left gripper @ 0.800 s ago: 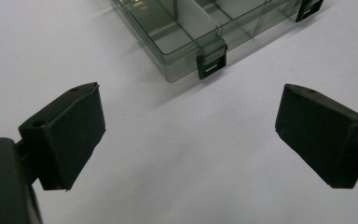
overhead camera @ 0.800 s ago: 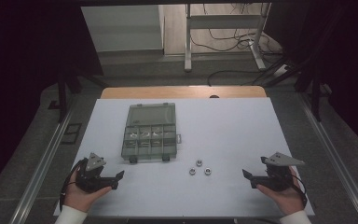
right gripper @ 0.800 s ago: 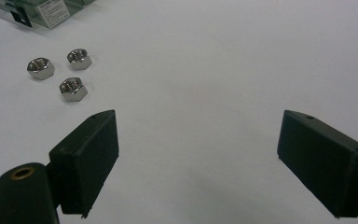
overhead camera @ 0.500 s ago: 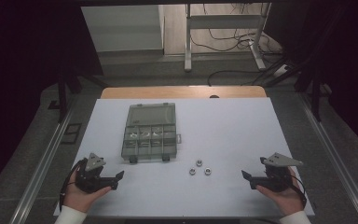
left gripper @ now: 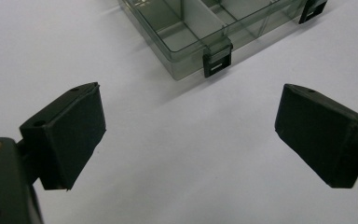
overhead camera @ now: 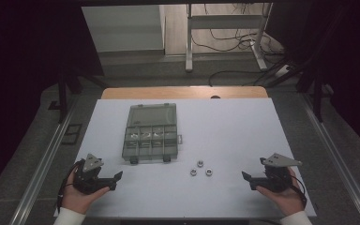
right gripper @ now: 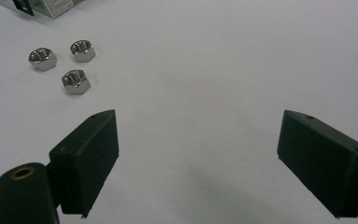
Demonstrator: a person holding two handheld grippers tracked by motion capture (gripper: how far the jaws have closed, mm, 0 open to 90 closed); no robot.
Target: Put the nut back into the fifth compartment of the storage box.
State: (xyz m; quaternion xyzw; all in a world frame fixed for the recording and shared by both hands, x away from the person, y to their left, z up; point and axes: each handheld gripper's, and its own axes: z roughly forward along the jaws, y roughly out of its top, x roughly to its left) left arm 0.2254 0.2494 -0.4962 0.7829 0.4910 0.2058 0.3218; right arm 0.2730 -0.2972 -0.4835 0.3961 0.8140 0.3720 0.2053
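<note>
A: Start at the lower left of the high view. What is there?

B: The left gripper [overhead camera: 117, 177], in the person's hand on the white table [overhead camera: 234, 126], tips aimed toward the middle. Its jaws stand wide apart with bare table between them.

A: And just past it?

B: The clear plastic box [overhead camera: 150, 132], up and right of that gripper, a little left of centre. Its lid lies flat behind it, so the long axis runs away from the person, toward the top of the frame. The divided tray is the near half, with two black latches [left gripper: 217, 59] on the near edge. In the left gripper view the box sits at the upper middle, one corner pointing down at the jaws, well apart from them.

A: Further right?

B: Three steel nuts [overhead camera: 200, 168] in a tight cluster, lying flat, holes facing up, just below and right of the box. In the right gripper view they sit at the upper left.

A: And the lower right?

B: The right gripper [overhead camera: 245, 177], jaws also wide, nothing between them
</note>
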